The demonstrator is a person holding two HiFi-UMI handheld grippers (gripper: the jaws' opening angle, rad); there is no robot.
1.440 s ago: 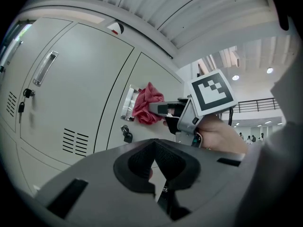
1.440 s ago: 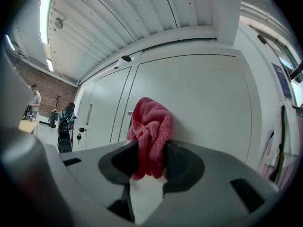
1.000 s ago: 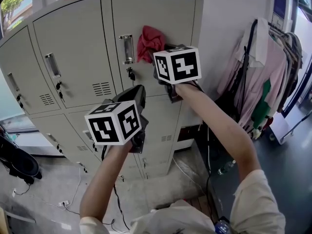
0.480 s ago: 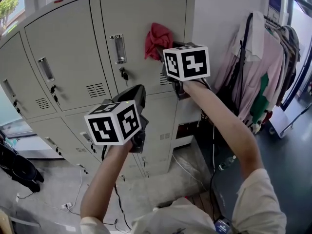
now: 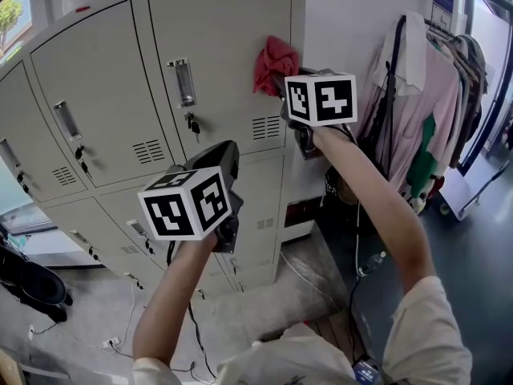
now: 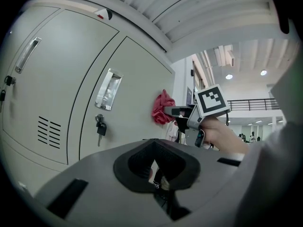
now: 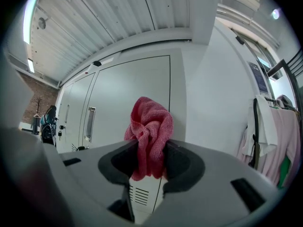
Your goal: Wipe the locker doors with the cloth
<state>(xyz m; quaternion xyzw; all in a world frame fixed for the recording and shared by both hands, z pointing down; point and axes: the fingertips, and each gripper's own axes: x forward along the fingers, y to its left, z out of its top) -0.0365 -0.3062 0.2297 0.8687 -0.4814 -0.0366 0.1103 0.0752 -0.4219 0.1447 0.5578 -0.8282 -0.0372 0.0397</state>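
Observation:
Grey metal lockers (image 5: 224, 46) fill the left of the head view. A red cloth (image 5: 274, 61) is bunched against the upper right door, close to its right edge. My right gripper (image 5: 282, 79) is shut on it and holds it up at arm's length. The right gripper view shows the cloth (image 7: 149, 131) pinched between the jaws of that gripper (image 7: 150, 157), with the door (image 7: 128, 93) behind. My left gripper (image 5: 224, 157) hangs lower, in front of the lower lockers, shut and holding nothing. In the left gripper view, past that gripper's jaws (image 6: 156, 167), I see the cloth (image 6: 162, 108) and door (image 6: 132, 126).
A recessed handle (image 5: 183, 83) and a key in the lock (image 5: 192, 124) sit left of the cloth, vent slots (image 5: 266, 127) below it. Clothes hang on a rack (image 5: 433, 95) at the right. Cables (image 5: 192, 327) and a bottle (image 5: 370, 265) lie on the floor.
The right gripper has carried the red cloth rightwards across the upper door, from near the handle to the door's right edge. The left gripper has stayed where it was.

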